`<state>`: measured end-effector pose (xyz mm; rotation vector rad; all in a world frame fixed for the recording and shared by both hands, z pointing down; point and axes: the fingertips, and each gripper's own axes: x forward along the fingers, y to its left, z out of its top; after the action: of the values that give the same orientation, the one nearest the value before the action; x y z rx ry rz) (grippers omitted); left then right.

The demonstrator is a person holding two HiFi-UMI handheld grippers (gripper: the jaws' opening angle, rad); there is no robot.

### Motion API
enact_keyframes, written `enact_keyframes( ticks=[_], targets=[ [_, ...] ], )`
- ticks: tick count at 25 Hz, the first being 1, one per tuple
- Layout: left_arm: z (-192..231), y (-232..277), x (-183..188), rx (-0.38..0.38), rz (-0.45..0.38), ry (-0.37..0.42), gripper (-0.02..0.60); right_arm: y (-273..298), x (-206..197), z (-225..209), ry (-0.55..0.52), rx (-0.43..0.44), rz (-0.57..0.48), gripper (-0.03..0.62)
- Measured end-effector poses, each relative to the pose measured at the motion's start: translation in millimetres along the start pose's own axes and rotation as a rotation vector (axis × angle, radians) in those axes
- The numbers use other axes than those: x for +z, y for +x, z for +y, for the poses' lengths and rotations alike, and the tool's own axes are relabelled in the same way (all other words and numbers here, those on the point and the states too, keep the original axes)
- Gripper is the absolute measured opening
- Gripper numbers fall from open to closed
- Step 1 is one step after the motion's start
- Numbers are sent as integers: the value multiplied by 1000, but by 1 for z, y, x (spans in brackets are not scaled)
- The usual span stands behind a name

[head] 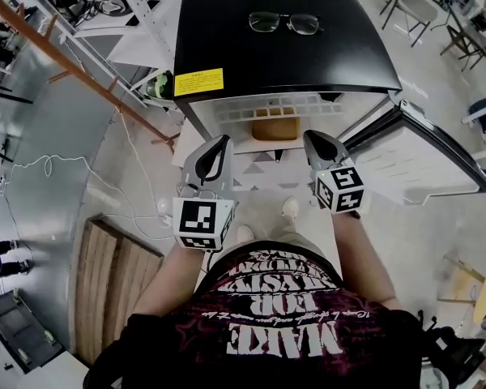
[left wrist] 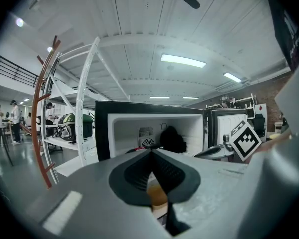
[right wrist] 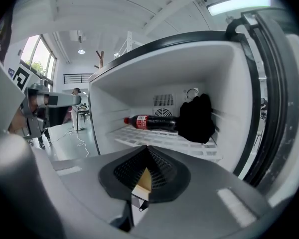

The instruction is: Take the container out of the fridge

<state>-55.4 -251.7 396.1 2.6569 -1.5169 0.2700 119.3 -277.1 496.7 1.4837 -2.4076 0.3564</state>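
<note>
The small fridge [head: 283, 55] stands with its door [head: 421, 148] swung wide to the right. A brown container [head: 275, 128] sits low inside, under the white wire shelf [head: 279, 105]. Both grippers hover side by side just in front of the opening, the left gripper [head: 223, 140] and the right gripper [head: 310, 136], each shut and holding nothing. In the left gripper view the shut left gripper [left wrist: 152, 151] leaves a slit below its tips where the container [left wrist: 157, 195] shows. Under the tips of the right gripper [right wrist: 148, 148], a tan sliver of the container [right wrist: 143, 182] is visible.
A cola bottle [right wrist: 152, 122] lies on the upper shelf beside a black bundle [right wrist: 197, 118]. Glasses [head: 283, 23] rest on the fridge top. A metal rack [head: 81, 23] stands to the left, with cables [head: 130, 193] and a wooden pallet [head: 113, 286] on the floor.
</note>
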Motion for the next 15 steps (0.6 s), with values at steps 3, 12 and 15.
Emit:
enact_keyframes(
  ticks=[3, 12, 15],
  targets=[
    [3, -3, 0, 2, -1, 1, 0, 5, -7, -2, 7, -14, 19, 25],
    [11, -8, -1, 16, -7, 2, 0, 16, -31, -12, 19, -53, 68, 26],
    [11, -8, 0, 15, -11, 2, 0, 21, -44, -19, 15, -82, 115, 26]
  ],
)
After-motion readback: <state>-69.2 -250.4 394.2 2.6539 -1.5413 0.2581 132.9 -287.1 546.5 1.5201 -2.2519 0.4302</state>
